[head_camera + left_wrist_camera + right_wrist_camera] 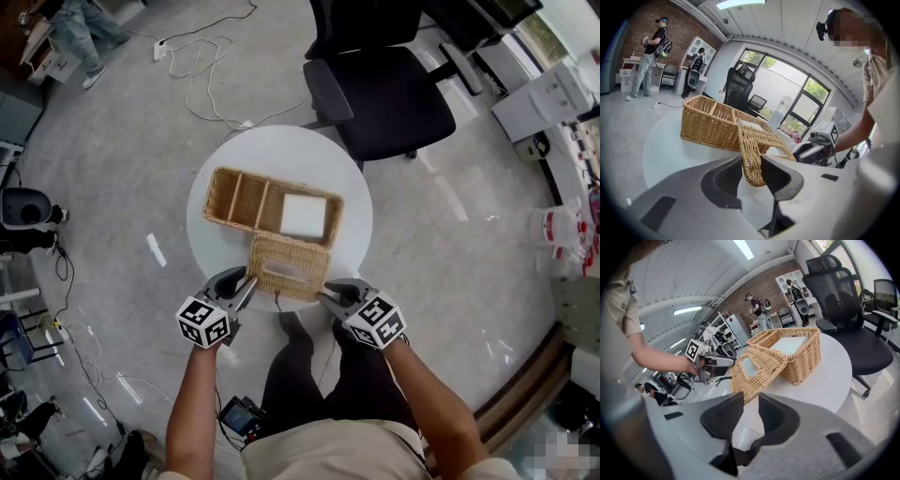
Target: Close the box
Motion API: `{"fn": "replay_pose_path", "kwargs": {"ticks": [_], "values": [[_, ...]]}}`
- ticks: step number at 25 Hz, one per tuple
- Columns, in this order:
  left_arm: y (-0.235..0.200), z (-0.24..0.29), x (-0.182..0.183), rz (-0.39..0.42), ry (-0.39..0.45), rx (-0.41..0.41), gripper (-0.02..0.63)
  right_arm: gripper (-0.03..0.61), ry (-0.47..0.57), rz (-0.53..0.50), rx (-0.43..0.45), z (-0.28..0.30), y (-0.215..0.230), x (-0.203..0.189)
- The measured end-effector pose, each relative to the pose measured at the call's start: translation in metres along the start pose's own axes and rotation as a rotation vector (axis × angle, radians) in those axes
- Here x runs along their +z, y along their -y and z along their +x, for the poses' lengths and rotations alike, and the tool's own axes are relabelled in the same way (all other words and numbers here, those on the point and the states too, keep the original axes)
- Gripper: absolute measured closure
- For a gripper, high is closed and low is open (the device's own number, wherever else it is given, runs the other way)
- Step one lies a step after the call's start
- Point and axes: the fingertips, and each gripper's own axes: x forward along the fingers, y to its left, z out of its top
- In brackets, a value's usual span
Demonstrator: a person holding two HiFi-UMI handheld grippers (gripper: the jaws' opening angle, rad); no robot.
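A wicker box with dividers lies on a round white table; a white pad fills its right compartment. Its wicker lid, with a window slot, hangs open off the box's near side and slopes toward me. My left gripper is at the lid's near left corner. In the left gripper view the lid's rim fills the gap between the jaws of that gripper. My right gripper is at the near right corner. In its own view the lid ends just ahead of the right gripper, whose narrow gap is bare.
A black office chair stands just beyond the table. Cables trail over the grey floor at the back left. My legs are under the table's near edge. People stand far off by shelves.
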Motion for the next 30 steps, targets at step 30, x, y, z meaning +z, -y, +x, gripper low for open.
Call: {"fn": "replay_pose_path", "kwargs": {"ticks": [30], "values": [[0.006,0.0,0.077,-0.074,0.191,0.023,0.495,0.379,0.04,-0.147,-0.078,-0.049,0.017,0.012]]}}
